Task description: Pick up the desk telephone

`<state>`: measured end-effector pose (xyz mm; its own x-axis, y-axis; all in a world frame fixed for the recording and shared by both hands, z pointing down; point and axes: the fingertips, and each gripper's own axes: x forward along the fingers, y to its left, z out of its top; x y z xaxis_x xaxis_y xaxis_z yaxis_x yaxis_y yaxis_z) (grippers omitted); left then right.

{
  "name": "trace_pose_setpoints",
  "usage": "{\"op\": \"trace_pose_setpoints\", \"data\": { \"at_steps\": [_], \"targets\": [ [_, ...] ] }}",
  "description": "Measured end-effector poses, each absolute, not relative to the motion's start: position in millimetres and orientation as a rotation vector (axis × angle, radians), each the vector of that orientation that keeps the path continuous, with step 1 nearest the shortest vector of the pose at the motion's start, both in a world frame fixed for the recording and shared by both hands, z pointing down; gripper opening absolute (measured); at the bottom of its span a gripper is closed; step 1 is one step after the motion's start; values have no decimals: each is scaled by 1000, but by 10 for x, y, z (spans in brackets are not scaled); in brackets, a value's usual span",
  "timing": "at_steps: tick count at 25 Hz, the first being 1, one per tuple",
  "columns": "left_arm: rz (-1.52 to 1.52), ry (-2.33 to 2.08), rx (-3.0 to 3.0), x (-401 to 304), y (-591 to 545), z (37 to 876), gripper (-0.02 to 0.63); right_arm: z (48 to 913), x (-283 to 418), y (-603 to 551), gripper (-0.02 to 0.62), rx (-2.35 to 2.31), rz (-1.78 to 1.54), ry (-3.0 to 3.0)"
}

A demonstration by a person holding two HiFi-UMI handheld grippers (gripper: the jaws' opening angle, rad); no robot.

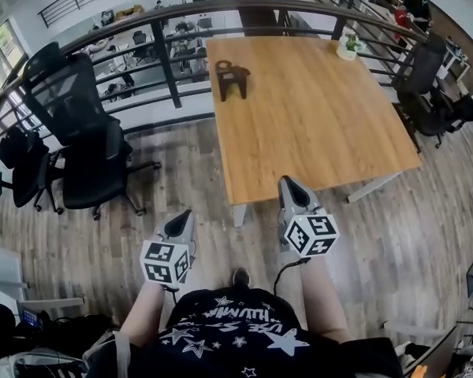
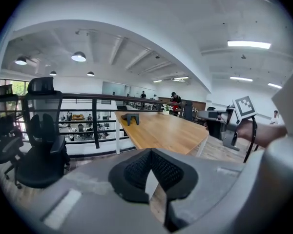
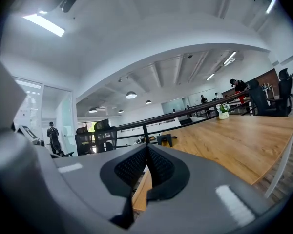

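Head view: desk telephone [image 1: 232,77] sits at far left corner of wooden tabletop [image 1: 315,124], near railing, well apart from both tongs. Small and dark from here; detail unclear. Left tongs [image 1: 184,216] closed, empty. Right tongs [image 1: 287,181] closed, empty, near tabletop's front edge.

Handling, judged: rigid plastic shell, moderate weight, smooth so may slip. Any loose upper part could shift. Best grip likely across narrow middle, both tongs steadying opposite sides.
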<state>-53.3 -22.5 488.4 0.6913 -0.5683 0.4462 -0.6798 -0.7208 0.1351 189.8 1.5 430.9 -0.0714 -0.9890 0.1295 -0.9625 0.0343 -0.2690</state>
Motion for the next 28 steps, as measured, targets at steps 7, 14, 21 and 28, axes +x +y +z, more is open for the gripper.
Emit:
{"op": "trace_pose_setpoints", "data": {
  "at_steps": [7, 14, 21, 28],
  "targets": [
    [575, -973, 2616, -117, -455, 4892, 2, 4366, 2253, -321, 2, -2075, -468, 2232],
    [588, -985, 2553, -113, -669, 5126, 2, 4563, 2269, -553, 2, -2038, -548, 2253],
    [539, -975, 2526, -51, -1346, 5202, 2, 4600, 2465, -1077, 2, -2122, -574, 2185],
    [513, -934, 2561, 85, -2130, 5242, 2, 4546, 2522, -1826, 2, -2095, -586, 2175]
  ]
}}
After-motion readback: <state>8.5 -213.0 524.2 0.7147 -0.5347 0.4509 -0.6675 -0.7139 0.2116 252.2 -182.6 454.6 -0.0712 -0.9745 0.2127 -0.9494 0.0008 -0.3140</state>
